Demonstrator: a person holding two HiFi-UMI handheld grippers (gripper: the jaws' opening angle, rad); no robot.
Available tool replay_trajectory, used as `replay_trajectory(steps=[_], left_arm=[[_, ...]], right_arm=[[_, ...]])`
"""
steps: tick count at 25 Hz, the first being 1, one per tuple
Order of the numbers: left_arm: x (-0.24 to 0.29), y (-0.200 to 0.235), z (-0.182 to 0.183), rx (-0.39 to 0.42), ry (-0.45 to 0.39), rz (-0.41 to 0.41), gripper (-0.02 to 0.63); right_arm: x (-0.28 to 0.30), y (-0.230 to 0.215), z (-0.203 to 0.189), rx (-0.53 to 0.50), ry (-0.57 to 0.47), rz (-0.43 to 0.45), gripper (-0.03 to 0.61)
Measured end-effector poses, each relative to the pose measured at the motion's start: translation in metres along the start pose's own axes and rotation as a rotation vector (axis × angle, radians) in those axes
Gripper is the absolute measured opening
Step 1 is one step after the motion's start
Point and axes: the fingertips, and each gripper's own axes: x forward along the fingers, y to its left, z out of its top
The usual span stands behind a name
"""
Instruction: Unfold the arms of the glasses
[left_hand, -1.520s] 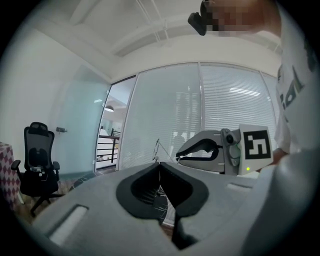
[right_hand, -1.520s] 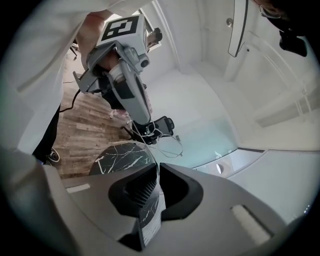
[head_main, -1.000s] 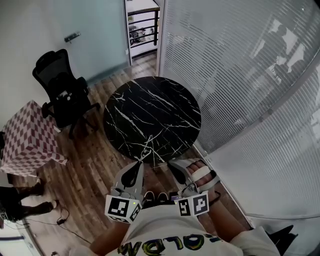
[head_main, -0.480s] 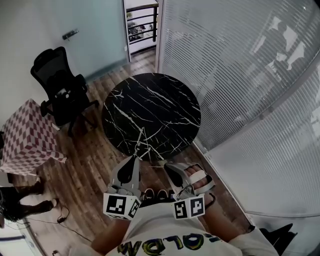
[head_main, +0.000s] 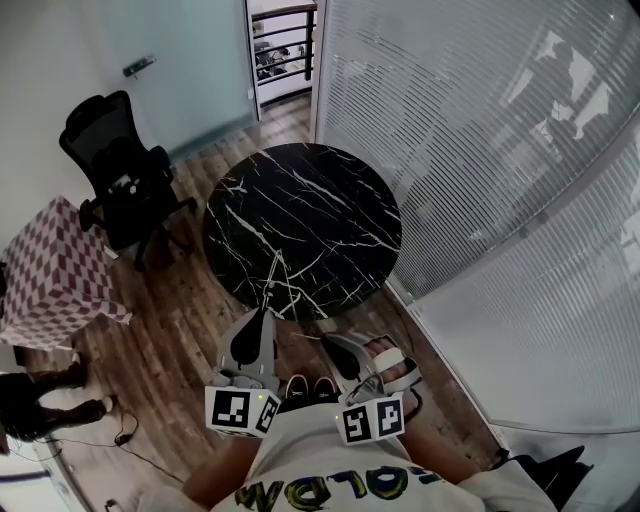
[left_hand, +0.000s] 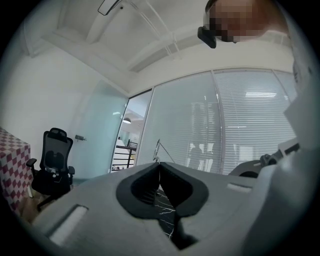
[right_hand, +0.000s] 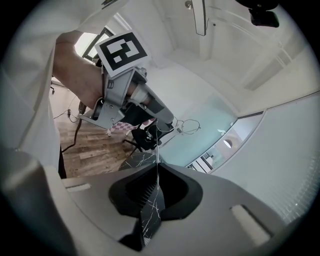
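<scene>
The glasses (right_hand: 188, 125) are thin wire ones, held in the air between my two grippers in front of my body. My left gripper (head_main: 266, 311) is shut on them at the frame end, and a wire sticks up from its closed jaws (left_hand: 158, 150). One thin arm (right_hand: 158, 152) runs from there straight down into my right gripper (right_hand: 157, 171), which is shut on it. In the head view the right gripper (head_main: 328, 341) sits just right of the left one, tips close together. The glasses are barely visible there against the table.
A round black marble table (head_main: 300, 215) stands just beyond the grippers. A black office chair (head_main: 120, 180) and a checkered box (head_main: 50, 285) are to the left, on the wooden floor. A glass wall with blinds (head_main: 480, 150) curves along the right. Someone's feet (head_main: 45, 405) show at lower left.
The right gripper has rolled and its tip has swung a little toward the left gripper. The left gripper has stayed nearly still, and both stay shut.
</scene>
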Motion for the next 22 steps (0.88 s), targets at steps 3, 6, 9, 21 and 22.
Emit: replay_trajectory(steps=[3, 6, 9, 21, 22], left_arm=[[0.0, 0.001, -0.003, 0.001, 0.006, -0.007, 0.005], [-0.001, 0.002, -0.007, -0.005, 0.01, -0.009, 0.005], [-0.001, 0.003, -0.01, -0.007, 0.016, -0.007, 0.005], [0.003, -0.014, -0.014, 0.014, 0.026, -0.05, 0.005], [0.004, -0.016, -0.015, 0.012, 0.027, -0.053, 0.005]], right_arm=[[0.002, -0.003, -0.001, 0.066, -0.023, 0.028, 0.031], [0.001, -0.006, 0.0, 0.124, -0.049, 0.087, 0.088], [-0.001, -0.006, 0.008, 0.198, -0.1, 0.174, 0.141], [0.018, -0.042, 0.035, 0.58, -0.232, 0.186, 0.107], [0.021, -0.041, 0.035, 0.593, -0.235, 0.195, 0.107]])
